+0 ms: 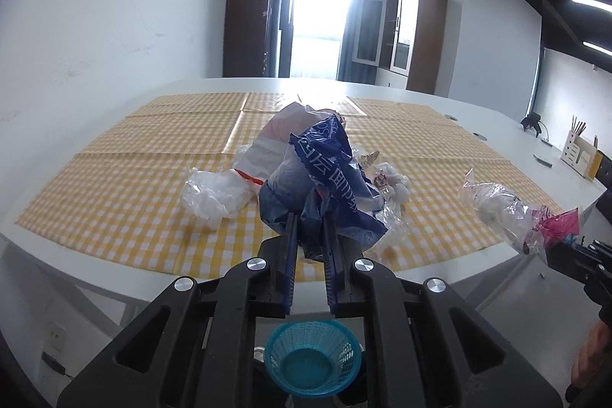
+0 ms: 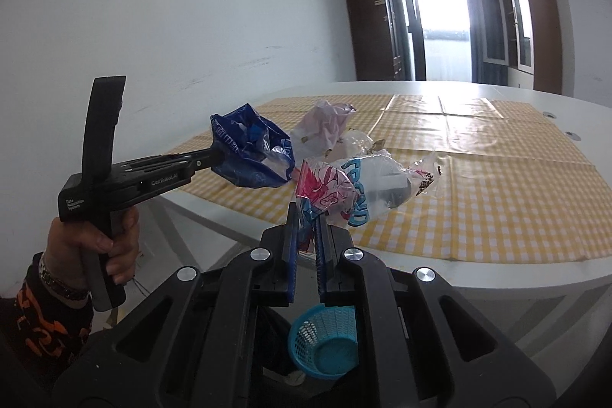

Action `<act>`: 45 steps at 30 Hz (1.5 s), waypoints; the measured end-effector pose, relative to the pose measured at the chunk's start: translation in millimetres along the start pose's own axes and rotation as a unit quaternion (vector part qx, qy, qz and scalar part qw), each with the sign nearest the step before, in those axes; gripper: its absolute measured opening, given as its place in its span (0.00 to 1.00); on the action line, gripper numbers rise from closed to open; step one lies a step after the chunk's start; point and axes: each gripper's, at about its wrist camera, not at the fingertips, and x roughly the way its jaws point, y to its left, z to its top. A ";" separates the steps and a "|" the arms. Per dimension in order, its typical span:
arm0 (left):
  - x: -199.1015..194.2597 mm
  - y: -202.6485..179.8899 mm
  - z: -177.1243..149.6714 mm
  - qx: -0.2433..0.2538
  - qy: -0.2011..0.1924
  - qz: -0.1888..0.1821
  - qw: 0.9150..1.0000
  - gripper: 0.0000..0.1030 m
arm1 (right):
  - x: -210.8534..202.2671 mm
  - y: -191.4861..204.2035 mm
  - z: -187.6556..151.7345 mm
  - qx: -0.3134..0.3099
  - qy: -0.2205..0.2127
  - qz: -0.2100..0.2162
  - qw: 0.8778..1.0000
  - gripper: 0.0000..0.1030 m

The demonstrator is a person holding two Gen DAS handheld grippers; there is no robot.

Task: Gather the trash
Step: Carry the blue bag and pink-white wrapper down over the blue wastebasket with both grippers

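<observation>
Crumpled blue printed plastic bag pinched in left tool, lifted clear of the yellow checked bench. Clear wrapper with pink and blue print clamped by right tool. Both held above the teal mesh basket below, likely for dropping.

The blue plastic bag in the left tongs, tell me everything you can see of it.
The blue plastic bag is thin, glossy, crumpled film, dark blue with white printed lettering and a paler, see-through part. The left tongs are shut on its lower edge, holding it in the air near the table's edge, mouth gaping. Nothing else touches it.
</observation>
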 end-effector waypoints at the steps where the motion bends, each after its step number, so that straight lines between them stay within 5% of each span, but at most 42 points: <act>1: -7.3 -2.3 -3.9 0.002 -0.001 -0.003 1.000 0.11 | -6.5 2.7 -2.9 0.001 0.003 0.010 1.000 0.07; 11: -71.1 -6.0 -41.1 0.004 -0.006 -0.021 1.000 0.11 | -42.3 45.7 -41.9 -0.029 0.075 0.086 0.993 0.07; 20: -85.0 6.6 -86.2 0.006 0.039 -0.020 0.999 0.11 | -20.5 64.7 -79.2 -0.019 0.140 0.134 0.981 0.07; 33: -0.2 32.9 -150.6 -0.027 0.151 -0.022 0.988 0.11 | 101.3 37.7 -148.0 0.059 0.253 0.135 0.956 0.07; 45: 93.3 54.8 -198.1 -0.049 0.241 -0.002 0.969 0.10 | 192.3 10.1 -191.5 0.107 0.317 0.112 0.936 0.07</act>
